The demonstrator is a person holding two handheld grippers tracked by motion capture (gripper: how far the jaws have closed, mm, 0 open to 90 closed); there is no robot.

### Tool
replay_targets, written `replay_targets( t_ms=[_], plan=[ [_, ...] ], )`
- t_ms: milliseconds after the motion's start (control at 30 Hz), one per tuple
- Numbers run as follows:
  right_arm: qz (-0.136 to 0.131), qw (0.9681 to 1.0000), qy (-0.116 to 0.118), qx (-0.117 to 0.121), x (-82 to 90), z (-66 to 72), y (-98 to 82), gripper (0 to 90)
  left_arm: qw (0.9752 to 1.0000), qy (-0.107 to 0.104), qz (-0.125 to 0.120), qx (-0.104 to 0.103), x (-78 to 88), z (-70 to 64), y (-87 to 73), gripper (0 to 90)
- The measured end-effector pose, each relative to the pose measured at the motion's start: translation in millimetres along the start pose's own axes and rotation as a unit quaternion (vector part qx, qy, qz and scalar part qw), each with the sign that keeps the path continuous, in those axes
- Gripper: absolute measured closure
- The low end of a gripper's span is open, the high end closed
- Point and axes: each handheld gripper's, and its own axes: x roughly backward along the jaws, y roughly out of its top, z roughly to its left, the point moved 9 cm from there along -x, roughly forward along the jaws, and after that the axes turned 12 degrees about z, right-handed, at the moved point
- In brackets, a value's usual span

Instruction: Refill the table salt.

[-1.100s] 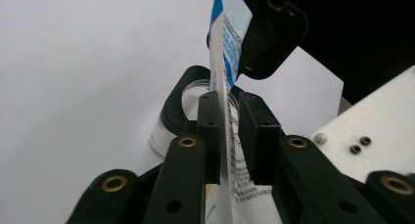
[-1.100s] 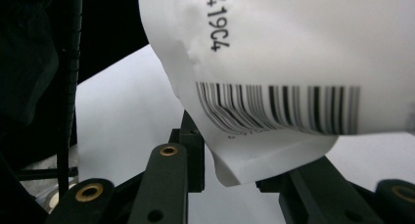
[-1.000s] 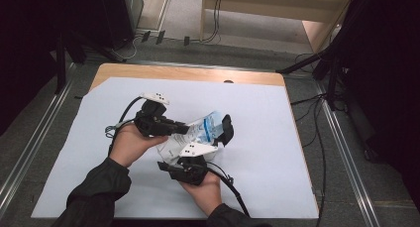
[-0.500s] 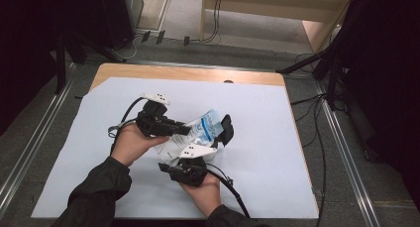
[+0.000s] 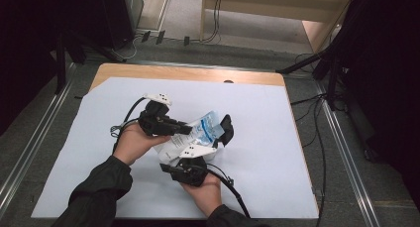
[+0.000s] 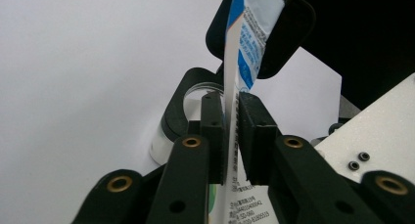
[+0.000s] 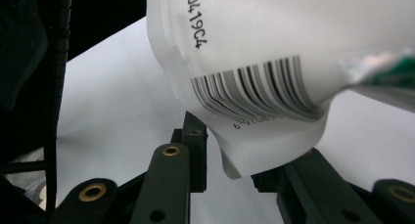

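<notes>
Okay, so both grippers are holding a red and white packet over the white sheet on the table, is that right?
Not quite: the packet is blue and white, not red and white, as the left gripper view shows by the blue band with print on it. The rest stands: the left gripper and the right gripper both hold it over the white sheet on the table.

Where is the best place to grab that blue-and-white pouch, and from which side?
Its thin flat edge, approached edge-on so one jaw lands on each face. There the pouch is a flat sheet, while its barcoded body bulges and would likely slip. The left gripper, whose jaws have just been closing, pinches it this way.
</notes>
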Motion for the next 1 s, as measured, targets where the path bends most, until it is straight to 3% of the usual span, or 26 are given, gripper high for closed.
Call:
replay_targets(
  t_ms=[200, 367, 467, 667, 833, 1000],
  plan=[
    [0.006, 1.0, 0.008, -0.001, 4.8, 3.9, -2.9, 70.1, 0.9999, 0.008, 0.0, -0.011, 3.6, -0.5, -3.1, 87.8],
    [0.011, 0.9998, 0.018, -0.004, 14.0, 6.3, -3.3, 65.1, 0.9999, 0.011, -0.004, -0.006, 6.3, 1.0, -4.9, 88.2],
    [0.014, 0.9998, 0.013, 0.006, 20.6, 5.3, -5.5, 65.1, 0.9998, 0.017, -0.007, -0.006, 9.0, 1.6, -6.2, 88.3],
    [0.011, 0.9999, 0.005, 0.001, 39.3, -0.3, -5.5, 64.1, 0.9997, 0.013, -0.019, -0.002, 14.4, 1.4, -8.0, 88.7],
    [-0.004, 0.9999, -0.003, 0.015, 55.0, -3.8, -2.3, 64.1, 0.9994, 0.015, -0.031, -0.004, 18.2, 1.4, -9.8, 89.3],
    [0.001, 0.9995, -0.014, 0.027, 65.2, -6.7, -6.8, 64.1, 0.9992, 0.019, -0.035, -0.002, 19.7, 4.0, -11.8, 89.4]
  ],
)
